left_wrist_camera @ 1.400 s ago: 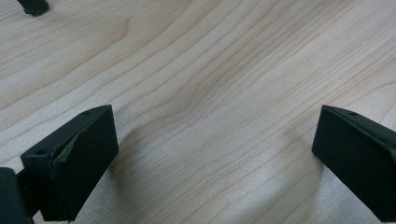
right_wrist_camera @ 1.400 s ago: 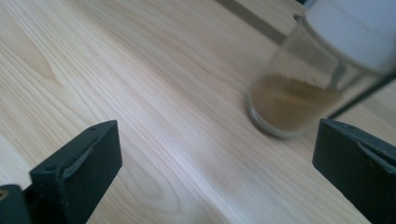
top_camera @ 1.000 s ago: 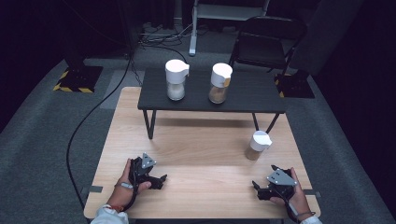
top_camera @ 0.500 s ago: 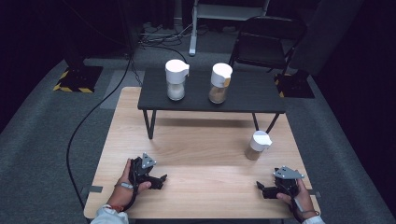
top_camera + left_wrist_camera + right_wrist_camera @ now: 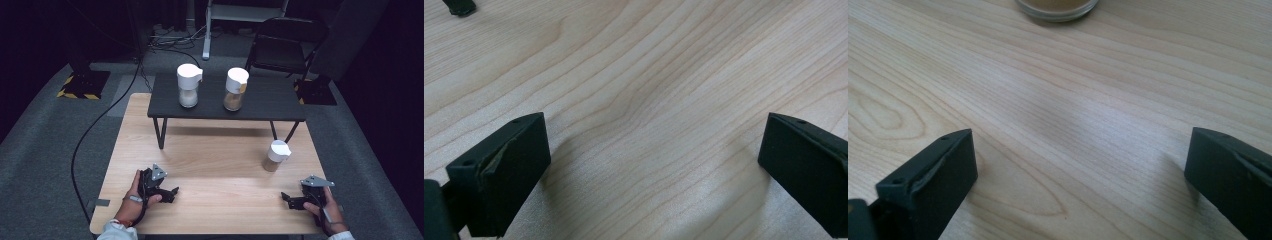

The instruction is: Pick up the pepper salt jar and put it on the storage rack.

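Both grippers rest on the wooden table [image 5: 215,150], jaws spread wide and empty, with 1 small jar [image 5: 276,155] nearest the right one.

The jar, white-capped with brown powder inside, stands upright just ahead of the right gripper [image 5: 289,199]; in the right gripper view its glass base [image 5: 1057,7] sits beyond the fingertips [image 5: 950,160], apart from them. It looks light, stiff and smooth, likely slippery and breakable, so I would grip the round body below the cap, squarely across its middle. The left gripper [image 5: 171,192] lies well apart from it, its fingers [image 5: 519,150] equally wide, touching nothing but bare wood. 2 more jars [image 5: 189,85] stand on the black shelf [image 5: 270,100] beyond.
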The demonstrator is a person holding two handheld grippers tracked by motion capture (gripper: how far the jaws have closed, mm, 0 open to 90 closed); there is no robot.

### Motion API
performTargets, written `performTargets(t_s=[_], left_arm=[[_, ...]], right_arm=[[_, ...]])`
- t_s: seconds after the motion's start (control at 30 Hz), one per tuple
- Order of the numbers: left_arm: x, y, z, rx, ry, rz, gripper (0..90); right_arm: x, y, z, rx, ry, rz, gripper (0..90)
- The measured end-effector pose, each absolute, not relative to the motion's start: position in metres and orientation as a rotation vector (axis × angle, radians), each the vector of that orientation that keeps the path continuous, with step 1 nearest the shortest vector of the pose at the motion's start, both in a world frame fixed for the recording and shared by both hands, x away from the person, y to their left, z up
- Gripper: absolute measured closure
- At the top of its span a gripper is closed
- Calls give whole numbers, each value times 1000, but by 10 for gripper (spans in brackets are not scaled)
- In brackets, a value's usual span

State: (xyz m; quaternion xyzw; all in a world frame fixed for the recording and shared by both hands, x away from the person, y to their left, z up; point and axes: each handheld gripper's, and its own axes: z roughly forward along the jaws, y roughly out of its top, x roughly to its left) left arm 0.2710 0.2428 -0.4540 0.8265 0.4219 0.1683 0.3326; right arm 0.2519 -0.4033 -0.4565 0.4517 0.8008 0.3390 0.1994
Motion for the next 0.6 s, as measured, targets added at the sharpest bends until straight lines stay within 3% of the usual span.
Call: performTargets(t_s=[0.6], left_arm=[[273, 243, -453, 2168, 1089, 437, 1]], right_arm=[[251, -404, -456, 1266, 2239, 946, 0]])
